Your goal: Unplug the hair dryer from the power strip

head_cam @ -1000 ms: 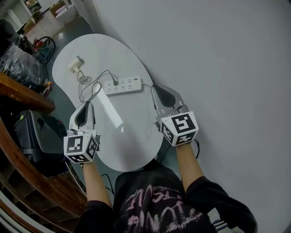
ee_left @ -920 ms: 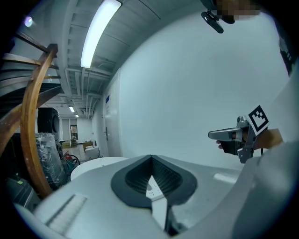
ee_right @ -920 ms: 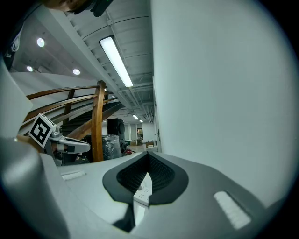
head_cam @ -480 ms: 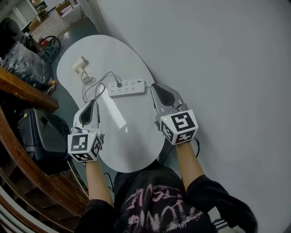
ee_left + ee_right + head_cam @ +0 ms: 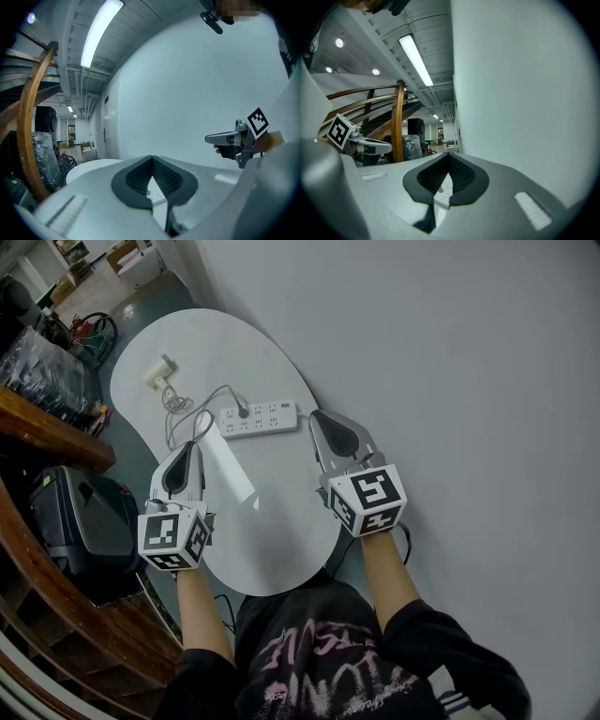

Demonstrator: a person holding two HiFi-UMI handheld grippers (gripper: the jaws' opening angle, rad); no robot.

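Note:
A white power strip (image 5: 258,418) lies across the middle of the white oval table (image 5: 291,521). A dark plug (image 5: 242,412) sits in its left end. From it a grey cord (image 5: 192,413) loops to the cream hair dryer (image 5: 159,374) at the table's far left. My left gripper (image 5: 194,448) is shut and empty, hovering just short of the strip's left end. My right gripper (image 5: 317,418) is also shut and empty, with its tips just off the strip's right end. The power strip (image 5: 157,194) shows past the left gripper (image 5: 152,159), and the strip (image 5: 444,192) also shows past the right gripper (image 5: 449,157).
A plain white wall (image 5: 450,352) runs along the table's right side. A curved wooden rail (image 5: 56,437) and a dark case (image 5: 80,517) stand on the left. Bright glare (image 5: 230,465) streaks the tabletop near the left gripper. Boxes and cables lie on the floor beyond.

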